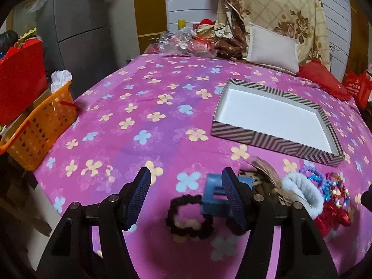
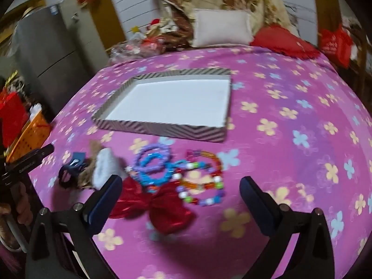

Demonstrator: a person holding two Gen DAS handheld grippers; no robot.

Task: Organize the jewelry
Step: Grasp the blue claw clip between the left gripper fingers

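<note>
A zigzag-patterned box lid with a white inside (image 1: 274, 112) (image 2: 176, 102) lies empty on the pink flowered bedspread. In front of it lies a pile of accessories: a black scrunchie (image 1: 189, 216), a blue claw clip (image 1: 215, 198) (image 2: 74, 166), a pale fluffy scrunchie (image 1: 304, 191) (image 2: 105, 169), beaded bracelets (image 1: 325, 183) (image 2: 202, 179) and a red bow (image 1: 332, 216) (image 2: 160, 205). My left gripper (image 1: 186, 186) is open, low over the black scrunchie and blue clip. My right gripper (image 2: 181, 193) is open above the red bow and bracelets.
An orange plastic basket (image 1: 39, 127) (image 2: 28, 134) stands off the bed's left edge beside a red bag (image 1: 21, 79). Pillows (image 1: 272, 48) (image 2: 220, 26) and a red cushion (image 1: 323, 76) (image 2: 283, 40) lie at the head, with clutter (image 1: 186, 41) beside them.
</note>
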